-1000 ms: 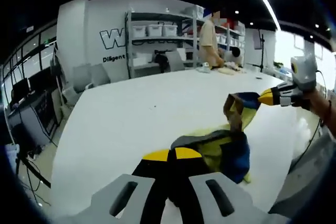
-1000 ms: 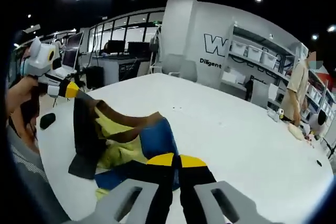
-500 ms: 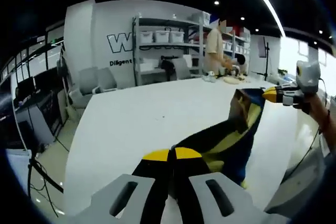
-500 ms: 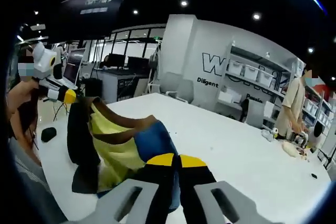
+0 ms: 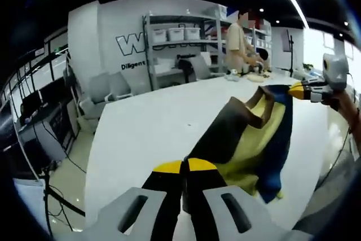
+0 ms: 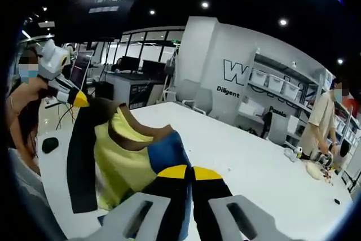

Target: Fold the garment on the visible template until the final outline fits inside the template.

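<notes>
The garment (image 5: pixel 248 139) is being held stretched between the left gripper (image 5: pixel 181 166) and right gripper (image 6: pixel 185 172), both clamped on it, above the table (image 5: pixel 152 128).

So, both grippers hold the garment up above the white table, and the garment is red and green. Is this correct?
The colours are wrong. The garment is yellow, blue and black, as the right gripper view shows. The rest holds: the left gripper and the right gripper are both shut on it, lifting it above the white table.
</notes>
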The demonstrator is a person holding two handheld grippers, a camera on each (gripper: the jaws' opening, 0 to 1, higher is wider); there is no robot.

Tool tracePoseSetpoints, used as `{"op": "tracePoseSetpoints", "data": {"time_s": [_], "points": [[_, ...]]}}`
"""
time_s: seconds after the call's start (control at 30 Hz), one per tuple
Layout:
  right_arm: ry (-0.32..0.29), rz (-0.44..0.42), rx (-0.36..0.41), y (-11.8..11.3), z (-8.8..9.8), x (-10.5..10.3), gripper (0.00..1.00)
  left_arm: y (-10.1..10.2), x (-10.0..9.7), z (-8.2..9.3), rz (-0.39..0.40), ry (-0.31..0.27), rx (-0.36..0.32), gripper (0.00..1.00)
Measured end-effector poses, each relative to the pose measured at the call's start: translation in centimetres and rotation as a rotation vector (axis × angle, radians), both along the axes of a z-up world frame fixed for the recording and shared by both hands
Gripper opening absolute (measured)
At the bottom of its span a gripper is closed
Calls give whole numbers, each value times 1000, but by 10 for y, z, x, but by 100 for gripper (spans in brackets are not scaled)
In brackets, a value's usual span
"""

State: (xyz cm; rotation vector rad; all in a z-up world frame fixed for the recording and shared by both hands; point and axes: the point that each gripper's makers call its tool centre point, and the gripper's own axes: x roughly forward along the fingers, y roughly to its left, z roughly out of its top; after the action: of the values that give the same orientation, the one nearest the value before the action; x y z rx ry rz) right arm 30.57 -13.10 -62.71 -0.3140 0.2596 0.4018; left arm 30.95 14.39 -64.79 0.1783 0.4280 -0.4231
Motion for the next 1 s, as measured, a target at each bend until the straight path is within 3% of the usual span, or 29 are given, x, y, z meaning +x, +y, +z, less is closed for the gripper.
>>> {"op": "tracePoseSetpoints", "data": {"time_s": [0.23, 0.43, 0.53, 0.57, 0.7, 0.9, 1.0], "points": [[41, 18, -3, 5, -16, 27, 0, 6, 32, -28, 42, 68, 20, 0], [105, 26, -20, 4, -48, 62, 0, 5, 62, -57, 50, 126, 46, 0], [124, 32, 8, 6, -59, 76, 0, 13, 83, -76, 59, 127, 141, 0], [148, 39, 8, 8, -67, 81, 0, 15, 86, -85, 62, 154, 169, 0], [170, 42, -27, 6, -88, 100, 0, 12, 106, -103, 64, 173, 140, 0], [230, -5, -21, -2, -119, 122, 0, 8, 127, -130, 52, 221, 165, 0], [250, -16, -9, -3, -132, 129, 0, 5, 135, -151, 50, 276, 197, 0]]}}
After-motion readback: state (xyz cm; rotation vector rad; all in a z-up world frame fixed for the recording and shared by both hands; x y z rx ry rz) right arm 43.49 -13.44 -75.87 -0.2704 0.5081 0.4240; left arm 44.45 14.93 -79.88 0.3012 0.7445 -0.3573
